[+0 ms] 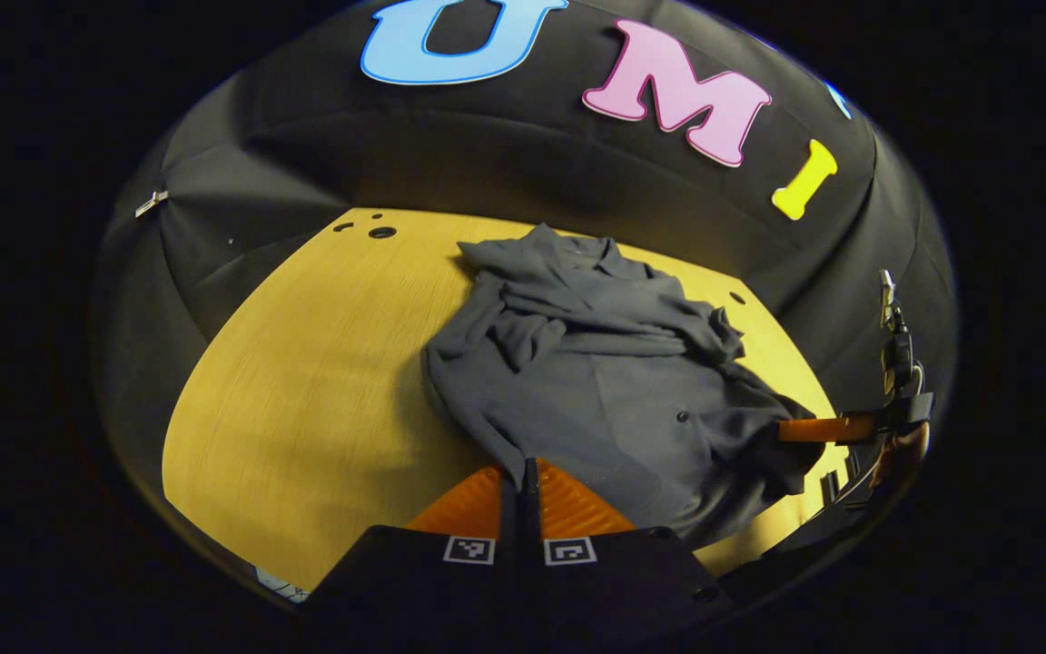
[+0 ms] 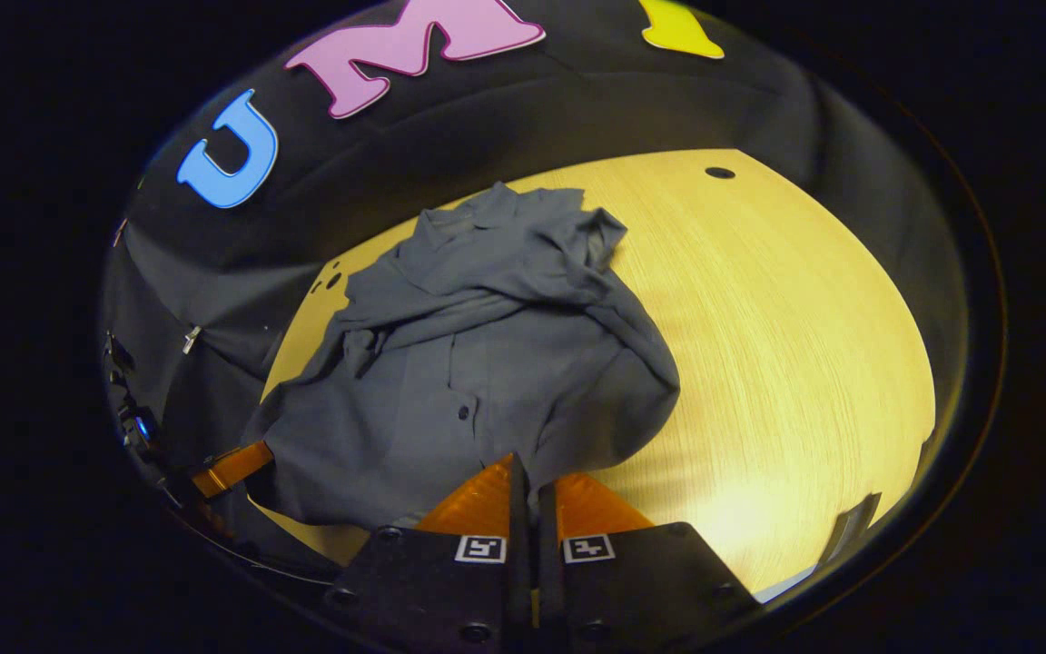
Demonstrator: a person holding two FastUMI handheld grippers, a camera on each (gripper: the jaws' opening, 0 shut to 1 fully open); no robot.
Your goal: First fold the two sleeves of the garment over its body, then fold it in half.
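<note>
1. Table [image 1: 305, 381]: pale wood top, a few small holes near the far edge. In the left gripper view bare wood runs from 7 to 10 o'clock of the cloth; in the right gripper view it runs from 1 to 5 o'clock.

2. Garment [image 1: 596, 381]: grey buttoned shirt lying on the table, collar at 12 o'clock, hem at 6 o'clock toward both cameras. Both sleeves look already bunched across the upper chest. Judgement: the halving fold is the step in hand.

3. Left gripper [image 1: 523, 472]: fingers drawn together on the near hem edge, cloth pinched between them.

4. Right gripper [image 2: 527, 468]: fingers likewise pressed together on the near hem in its own view. In the left gripper view it enters at 3 o'clock, fingers buried in a fold of cloth there.

5. Technique (judgement):
   - Lift both hem corners level and at equal speed, so the fold line stays square.
   - Keep the hem taut between the two grips; slack would sag.
   - Carry toward 12 o'clock, low over the sleeves, so they are not dragged out of place.
   - Lay the hem on the shoulders before letting go.

6. Risk: the sleeve pile is lumpy; the fold may sit crooked.
</note>
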